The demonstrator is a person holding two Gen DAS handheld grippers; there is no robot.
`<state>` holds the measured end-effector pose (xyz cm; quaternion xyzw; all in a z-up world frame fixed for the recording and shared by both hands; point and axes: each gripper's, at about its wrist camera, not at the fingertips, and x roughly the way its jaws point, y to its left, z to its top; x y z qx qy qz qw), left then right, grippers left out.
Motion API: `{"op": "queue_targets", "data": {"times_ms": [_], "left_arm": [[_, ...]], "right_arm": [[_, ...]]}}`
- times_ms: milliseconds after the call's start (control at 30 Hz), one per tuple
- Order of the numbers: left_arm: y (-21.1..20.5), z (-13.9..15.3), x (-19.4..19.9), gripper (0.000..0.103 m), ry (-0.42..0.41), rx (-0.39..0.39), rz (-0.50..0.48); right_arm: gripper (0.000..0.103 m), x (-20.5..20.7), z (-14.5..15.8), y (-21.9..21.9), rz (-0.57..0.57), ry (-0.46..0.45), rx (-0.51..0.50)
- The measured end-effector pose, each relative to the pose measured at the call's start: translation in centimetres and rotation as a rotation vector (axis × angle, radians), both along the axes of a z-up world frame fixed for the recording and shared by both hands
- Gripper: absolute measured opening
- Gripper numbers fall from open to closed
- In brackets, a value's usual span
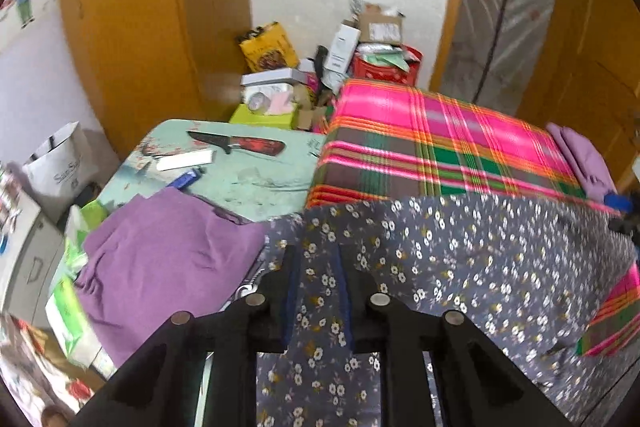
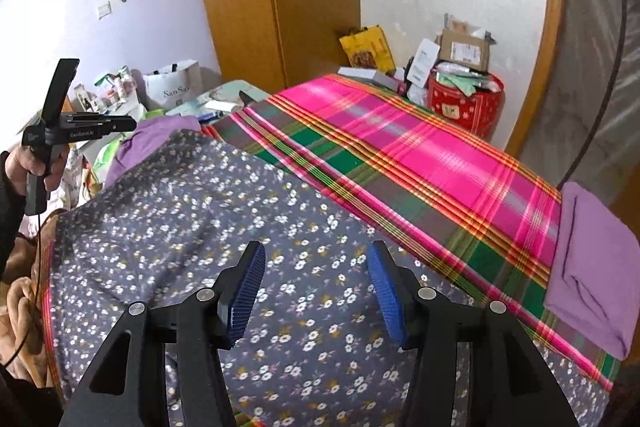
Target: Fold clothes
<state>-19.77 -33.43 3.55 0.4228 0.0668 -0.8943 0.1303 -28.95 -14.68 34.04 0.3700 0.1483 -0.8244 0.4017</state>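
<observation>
The thin, limp floral cloth (image 2: 208, 227) lies over the near part of the pink plaid blanket (image 2: 400, 155), an edge fold pinched in the left hand-held gripper (image 1: 318, 291); the right hand-held gripper (image 2: 316, 291) hovers wide above it, so edges and corners look the best holds
</observation>
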Motion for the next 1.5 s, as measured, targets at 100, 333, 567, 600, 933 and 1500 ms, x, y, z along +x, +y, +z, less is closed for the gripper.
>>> {"op": "queue_targets", "data": {"times_ms": [100, 333, 567, 600, 933, 1500], "left_arm": [[-0.2, -0.7, -0.9, 0.018, -0.002, -0.037, -0.042], [-3.1, -2.6, -3.4, 0.018, -0.042, -0.004, -0.056], [-6.0, -5.1, -4.6, 0.027, -0.066, 0.070, -0.059], [-6.2, -5.4, -4.7, 0.031, -0.065, 0.081, -0.062], [-7.7, -7.3, -5.2, 0.038, -0.037, 0.195, -0.121], [-8.2, -7.8, -5.4, 0.035, -0.005, 0.226, -0.165]], "right_arm": [[0.056, -1.0, -0.8, -0.7, 0.010, -0.003, 0.026], [0.056, -3.0, -2.6, -2.9, 0.057, -0.020, 0.046], [0.056, -4.6, -4.3, -5.0, 0.098, -0.055, 0.036], [0.056, -4.8, -4.6, -5.2, 0.102, -0.061, 0.036], [0.056, -7.2, -6.8, -7.2, 0.143, -0.102, 0.072], [0.015, -8.5, -7.7, -8.0, 0.199, -0.111, 0.117]]}}
